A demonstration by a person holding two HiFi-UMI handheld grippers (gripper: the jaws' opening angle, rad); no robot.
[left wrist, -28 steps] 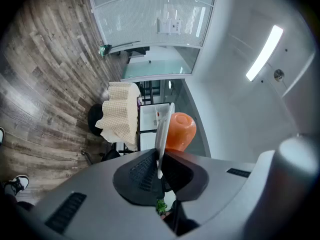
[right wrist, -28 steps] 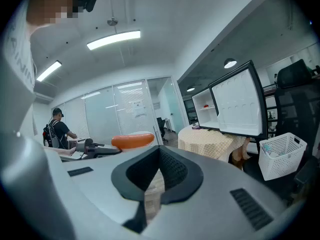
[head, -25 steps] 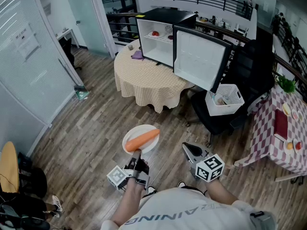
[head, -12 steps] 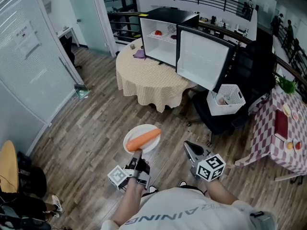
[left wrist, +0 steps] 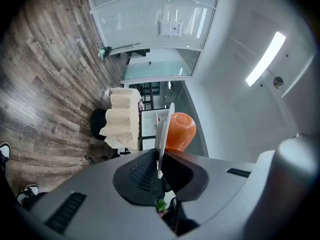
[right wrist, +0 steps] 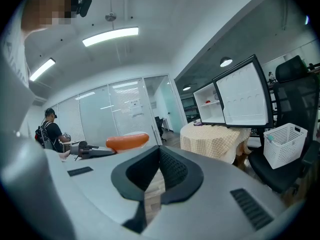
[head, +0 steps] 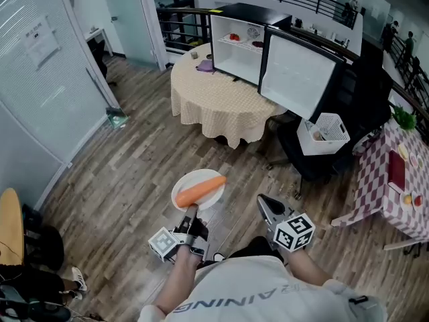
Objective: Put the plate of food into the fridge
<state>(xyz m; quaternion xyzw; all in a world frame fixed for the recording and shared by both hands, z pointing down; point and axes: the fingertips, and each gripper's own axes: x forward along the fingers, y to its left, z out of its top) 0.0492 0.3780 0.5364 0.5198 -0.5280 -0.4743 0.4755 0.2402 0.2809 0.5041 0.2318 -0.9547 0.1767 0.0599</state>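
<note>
A white plate (head: pixel 190 185) carrying one long orange carrot (head: pixel 200 191) hangs level above the wooden floor. My left gripper (head: pixel 191 215) is shut on the plate's near rim. In the left gripper view the plate (left wrist: pixel 163 129) shows edge-on between the pads, with the carrot (left wrist: pixel 179 131) behind it. To the right, my right gripper (head: pixel 267 206) is shut and empty, apart from the plate; in its own view the right gripper (right wrist: pixel 159 156) has nothing between its pads. The small black fridge (head: pixel 242 42) stands on a round table far ahead, its door (head: pixel 298 76) swung open.
The round table (head: pixel 214 99) has a checked cloth. A black chair with a white basket (head: pixel 325 133) stands right of it. A red-checked table (head: pixel 395 173) with dishes is at far right. Glass partitions (head: pixel 47 79) line the left. A person (right wrist: pixel 50 129) stands behind.
The table and fridge have shifted right in the head view. The plate stays gripped in the left gripper, and both grippers keep their pose.
</note>
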